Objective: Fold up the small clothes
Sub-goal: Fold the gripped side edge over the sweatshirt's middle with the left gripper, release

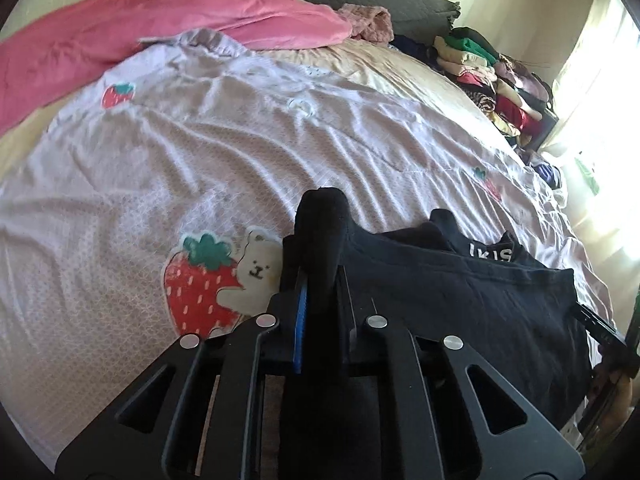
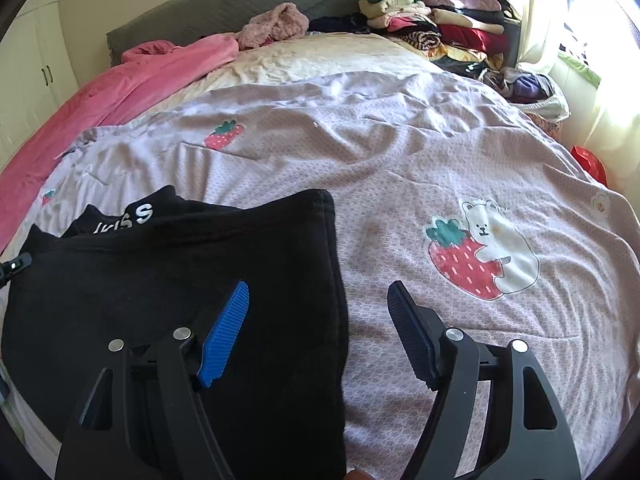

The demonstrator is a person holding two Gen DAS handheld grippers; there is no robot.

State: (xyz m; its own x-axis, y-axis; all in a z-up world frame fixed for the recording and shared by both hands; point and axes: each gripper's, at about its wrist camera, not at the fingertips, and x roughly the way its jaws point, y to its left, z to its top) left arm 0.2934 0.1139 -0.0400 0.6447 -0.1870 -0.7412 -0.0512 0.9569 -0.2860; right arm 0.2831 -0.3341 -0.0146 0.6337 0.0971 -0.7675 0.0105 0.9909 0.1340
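Left gripper point(image 1: 320, 280) is clamped on a bunched corner of the black garment point(image 1: 460, 292), the dark cloth rising as a rounded lump between its pressed-together pads and trailing back over the linkage. Right gripper point(image 2: 320, 332) stands spread, its blue pads apart; the left pad hangs over the garment's right edge and the right pad over bare quilt, and neither pad presses on cloth, so it holds nothing.

That garment lies on the near part of a pale lilac strawberry-and-bear quilt point(image 1: 240, 140) covering the bed. It is mostly flat. White lettering point(image 2: 132, 218) shows on a band at its far edge, which I take to be a collar or waistband, so the garment seems to point away, toward the headboard, with its long axis running near to far; its near end is hidden behind the grippers, so I cannot be sure of its full length. In the right wrist view its right side edge runs fairly straight from far to near.

As for progress, this piece looks laid out but not yet folded: one corner is gripped, the other side is not yet caught. I judge a first fold is being set up. Stacked folded clothes point(image 2: 440, 20) sit at the far right corner of the bed, beside a pink blanket point(image 2: 120, 92) and a crumpled pink fleece item point(image 2: 276, 24) that still looks unfolded.
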